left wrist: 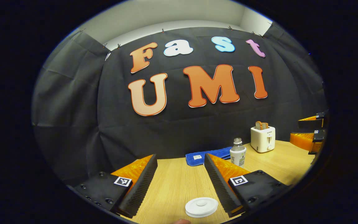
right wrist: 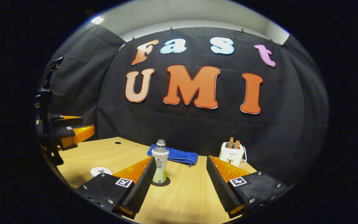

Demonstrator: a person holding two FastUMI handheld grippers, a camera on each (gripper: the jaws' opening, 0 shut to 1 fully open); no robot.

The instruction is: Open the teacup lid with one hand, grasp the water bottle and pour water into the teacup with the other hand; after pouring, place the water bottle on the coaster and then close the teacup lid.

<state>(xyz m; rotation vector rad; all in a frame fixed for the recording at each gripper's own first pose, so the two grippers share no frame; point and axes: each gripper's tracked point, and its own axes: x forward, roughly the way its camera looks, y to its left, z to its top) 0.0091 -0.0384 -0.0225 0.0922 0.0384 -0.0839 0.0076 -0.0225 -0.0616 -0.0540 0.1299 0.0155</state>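
Right now we hold both tongs above the wooden tabletop [left wrist: 172, 186], each spread wide with nothing between its fingers.

From the left gripper view, our left tongs [left wrist: 180, 168] hang over the white round teacup lid [left wrist: 201, 207], which sits low between the two fingers, touched by neither. We cannot see the cup beneath it. Beyond the right finger stands the water bottle [left wrist: 238, 152], upright, clear with a pale label, no cap to be made out. Just behind it lies a folded blue cloth [left wrist: 208, 155] near the booth's wall, and farther right a white toaster [left wrist: 263, 139] with bread slices standing in its slots. At the far right edge we see the other tongs, apart from all of these.

From the right gripper view, our right tongs [right wrist: 179, 169] face the same water bottle [right wrist: 160, 163], which stands just beside the left finger, nearer to it than to the right one; whether it touches that finger we cannot tell. The blue cloth [right wrist: 174, 155] lies behind the bottle, the toaster [right wrist: 231, 154] to the right. The white lid [right wrist: 100, 171] shows at the left, partly hidden by the finger mount, with the left tongs [right wrist: 73, 130] above and beyond it.
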